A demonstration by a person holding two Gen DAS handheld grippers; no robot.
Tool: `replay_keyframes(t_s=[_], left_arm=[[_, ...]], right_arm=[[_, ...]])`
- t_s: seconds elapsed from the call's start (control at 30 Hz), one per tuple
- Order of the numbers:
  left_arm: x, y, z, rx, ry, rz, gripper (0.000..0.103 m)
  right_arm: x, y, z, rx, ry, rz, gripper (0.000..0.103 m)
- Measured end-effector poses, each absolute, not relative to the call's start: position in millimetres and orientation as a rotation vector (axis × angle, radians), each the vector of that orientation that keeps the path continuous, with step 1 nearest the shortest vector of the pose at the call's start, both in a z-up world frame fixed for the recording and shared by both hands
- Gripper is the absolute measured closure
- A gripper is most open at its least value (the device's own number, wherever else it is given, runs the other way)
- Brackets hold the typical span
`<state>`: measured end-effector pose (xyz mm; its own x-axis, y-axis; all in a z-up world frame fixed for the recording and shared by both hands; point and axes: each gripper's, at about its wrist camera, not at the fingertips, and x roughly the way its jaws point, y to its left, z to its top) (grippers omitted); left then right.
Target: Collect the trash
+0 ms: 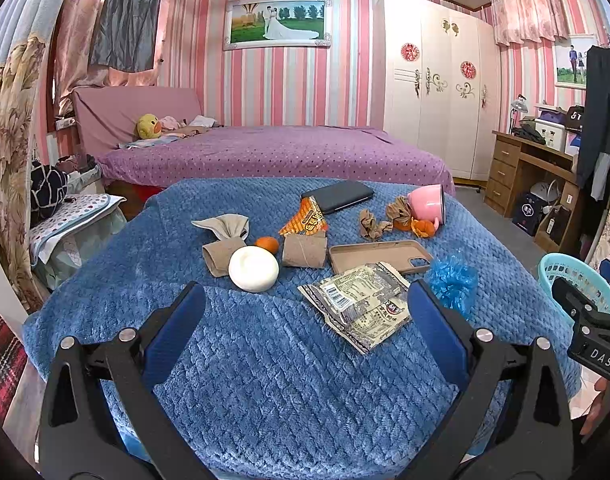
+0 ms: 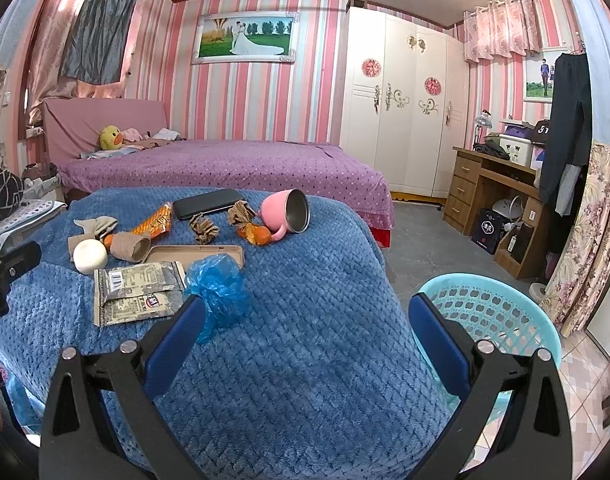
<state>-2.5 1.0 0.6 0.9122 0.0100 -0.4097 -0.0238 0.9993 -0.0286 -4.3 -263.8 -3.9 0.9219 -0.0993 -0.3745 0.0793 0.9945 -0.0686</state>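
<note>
The left gripper (image 1: pixel 305 328) hovers over the blue blanket (image 1: pixel 265 380) with its fingers wide apart and nothing between them. Just inside the right finger lies a pair of grey snack wrappers (image 1: pixel 359 304), and just beyond that fingertip sits a crumpled blue plastic bag (image 1: pixel 453 280). Ahead of the left fingertip is a white round soap (image 1: pixel 253 269), touching a cardboard tube (image 1: pixel 221 257), with a small orange (image 1: pixel 267 244) behind it.

The right gripper (image 2: pixel 305 328) is also spread open and empty. The blue bag touches its left fingertip, and a teal basket (image 2: pixel 493 316) stands on the floor behind its right finger, beside the blanket's edge.

Farther ahead of the left fingers lie a second cardboard tube (image 1: pixel 305 250), a tan phone case (image 1: pixel 379 256), an orange wrapper (image 1: pixel 307 218), crumpled brown paper (image 1: pixel 371 224), orange peel (image 1: pixel 423 227), a tipped pink mug (image 1: pixel 427 200) and a dark phone (image 1: pixel 339 195). A purple bed (image 1: pixel 273 152) lies beyond.
</note>
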Motion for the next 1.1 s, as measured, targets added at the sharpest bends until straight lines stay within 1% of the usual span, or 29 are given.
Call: replay_keyframes(t_s=[1.1], left_arm=[[-5.5,1.5,-2.1,-0.024,0.422,0.024,0.005]], right_arm=[[-2.9,-264.6,-6.1,-0.055,0.390,-0.101,0.004]])
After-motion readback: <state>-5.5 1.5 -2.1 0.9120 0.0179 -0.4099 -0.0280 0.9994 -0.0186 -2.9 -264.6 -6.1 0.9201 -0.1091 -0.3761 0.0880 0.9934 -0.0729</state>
